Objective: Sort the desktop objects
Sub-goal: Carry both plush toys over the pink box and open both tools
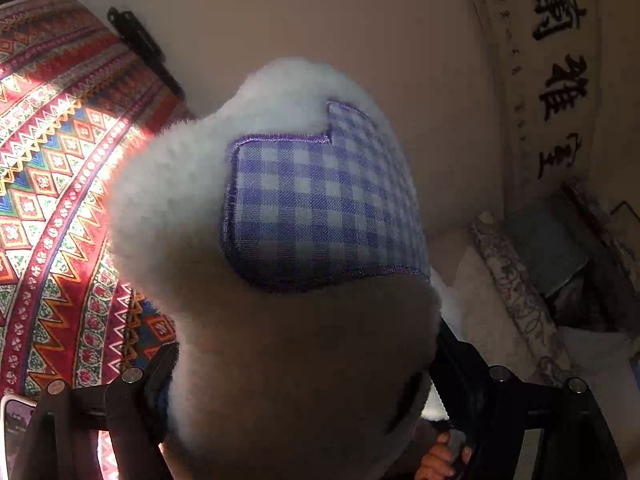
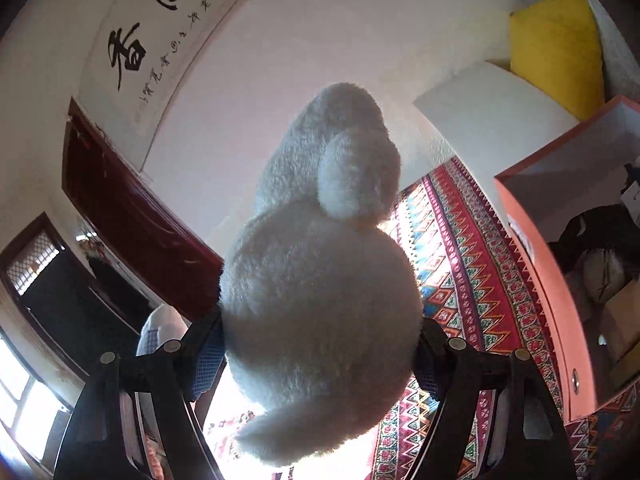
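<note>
A white plush toy (image 1: 248, 240) with a purple gingham patch (image 1: 320, 200) fills the left wrist view. My left gripper (image 1: 304, 360) is shut on its fluffy lower part, a black finger on each side. In the right wrist view my right gripper (image 2: 320, 340) is shut on a round white plush body (image 2: 320, 300), whose long limb (image 2: 340, 152) sticks up toward the wall. A gingham-patched plush part (image 2: 160, 330) shows beyond the right gripper's left finger. Both toys hang above the patterned tablecloth (image 1: 60, 160).
An open orange box (image 2: 560, 288) holding dark and beige items stands at the right on the tablecloth (image 2: 460, 264). A yellow cushion (image 2: 556, 48) lies behind it. A phone (image 1: 16, 420) sits at the lower left. A calligraphy scroll (image 1: 556, 72) hangs on the wall. A hand (image 1: 440, 460) shows below.
</note>
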Motion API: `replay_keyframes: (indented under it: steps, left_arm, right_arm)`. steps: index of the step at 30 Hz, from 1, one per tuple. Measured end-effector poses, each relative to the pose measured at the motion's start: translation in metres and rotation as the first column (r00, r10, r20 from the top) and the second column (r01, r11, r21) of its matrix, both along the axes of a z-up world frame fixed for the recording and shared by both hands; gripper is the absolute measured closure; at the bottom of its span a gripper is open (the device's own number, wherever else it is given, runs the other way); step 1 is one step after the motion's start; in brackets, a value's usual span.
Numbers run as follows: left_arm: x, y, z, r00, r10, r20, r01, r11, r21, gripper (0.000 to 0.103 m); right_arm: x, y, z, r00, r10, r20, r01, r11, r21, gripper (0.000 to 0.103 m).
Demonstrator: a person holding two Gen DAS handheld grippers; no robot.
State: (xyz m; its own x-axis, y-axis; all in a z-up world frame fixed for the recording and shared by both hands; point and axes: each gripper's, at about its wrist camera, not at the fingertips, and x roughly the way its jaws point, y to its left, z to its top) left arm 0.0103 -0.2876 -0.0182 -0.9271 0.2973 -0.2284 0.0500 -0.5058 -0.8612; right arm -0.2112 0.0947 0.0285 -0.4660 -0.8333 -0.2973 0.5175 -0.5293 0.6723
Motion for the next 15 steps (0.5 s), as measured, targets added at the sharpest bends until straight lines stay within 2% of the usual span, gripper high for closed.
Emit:
replay_keyframes:
  steps: [9, 15]
  left_arm:
    - [-0.022, 0.061, 0.036, 0.991, -0.123, -0.059, 0.122, 0.992, -0.022, 0.020]
    - [-0.082, 0.119, 0.045, 0.964, -0.251, -0.091, 0.251, 0.968, -0.007, 0.020]
  right_arm:
    - [0.017, 0.065, 0.037, 0.982, -0.153, -0.108, 0.150, 0.988, -0.036, 0.023]
    - [0.020, 0.126, 0.056, 0.941, -0.299, -0.160, 0.289, 0.954, -0.084, 0.023]
